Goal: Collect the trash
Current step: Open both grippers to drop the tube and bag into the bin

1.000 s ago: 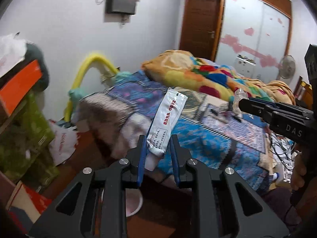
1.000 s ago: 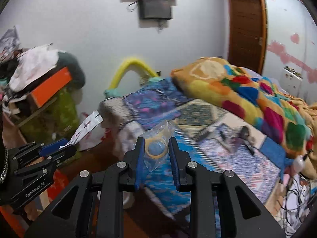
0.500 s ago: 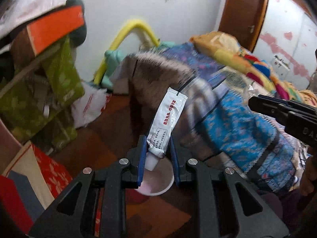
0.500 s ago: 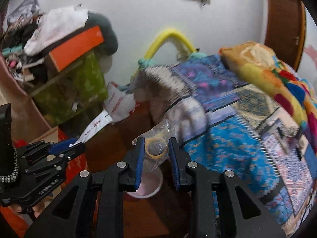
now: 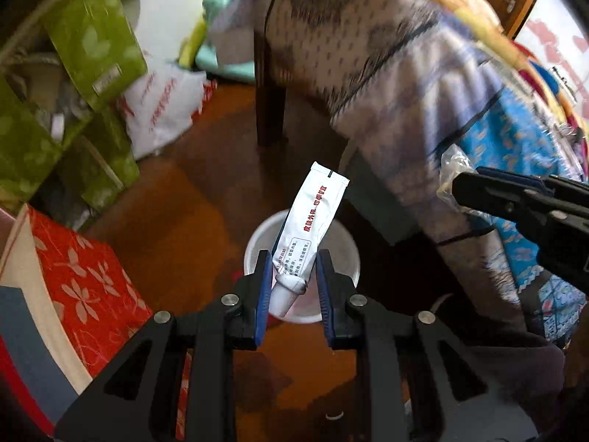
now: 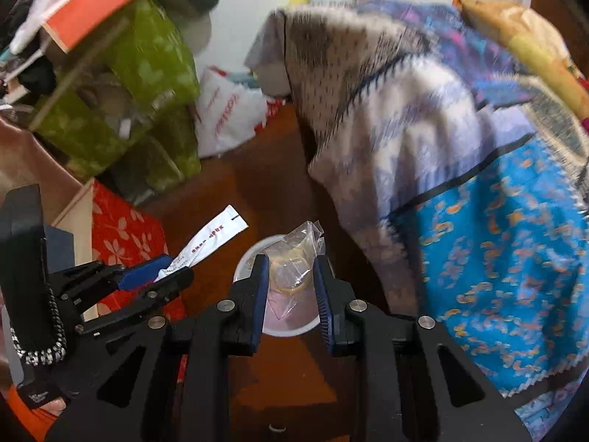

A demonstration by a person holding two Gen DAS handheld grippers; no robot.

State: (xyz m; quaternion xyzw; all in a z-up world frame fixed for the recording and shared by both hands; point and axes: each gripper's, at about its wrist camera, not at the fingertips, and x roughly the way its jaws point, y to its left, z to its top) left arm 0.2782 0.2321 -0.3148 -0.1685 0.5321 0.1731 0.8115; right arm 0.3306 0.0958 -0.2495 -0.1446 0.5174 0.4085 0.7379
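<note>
- White ointment tube: clamped near its cap end between the blue pads of the left gripper; crimped end sticks up and away. Hangs above the white bin, likely held there for dropping.
- Clear plastic bag: crumpled, a yellowish ring inside; pinched between the pads of the right gripper, fingers close together on it. Also poised over the bin.
- White bin: round, open-topped, pinkish inside, standing on the dark wooden floor just beside the bed corner. Judged the destination for both pieces of trash.
- Both grippers: pointing steeply down, side by side, each visible in the other's view.
- Bedspread: blue patterned and pale woven cloth draping over the bed edge, right of the bin.
- Green fabric boxes: stacked at left, with a red floral box below.
- White plastic shopping bag: on the floor against the wall.
</note>
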